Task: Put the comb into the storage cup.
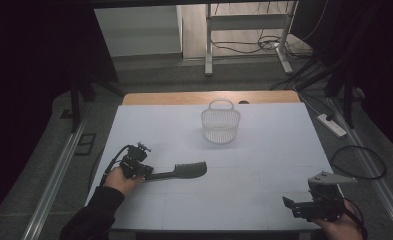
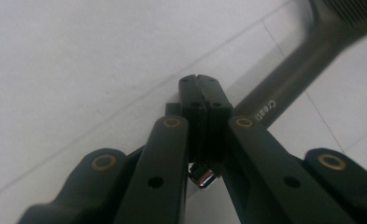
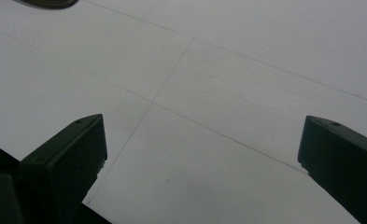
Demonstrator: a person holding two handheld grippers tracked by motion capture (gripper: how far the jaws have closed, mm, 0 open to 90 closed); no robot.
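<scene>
A dark grey comb (image 1: 184, 171) lies flat on the white table (image 1: 264, 150), teeth to the right, handle pointing left. My left gripper (image 1: 144, 174) sits at the handle's left end. In the left gripper view its jaws are pressed together (image 2: 200, 83) with nothing between the pads, and the comb handle (image 2: 284, 84) runs out from under them toward the upper right. I cannot tell whether the tips touch the handle. My right gripper (image 1: 290, 206) rests near the table's front right corner, open (image 3: 204, 128) over bare table.
A small white wire basket (image 1: 220, 122) with a handle stands upright at the back middle of the table. A power strip (image 1: 331, 125) and looped cables (image 1: 356, 162) lie on the floor to the right. Metal rails run along both sides of the table.
</scene>
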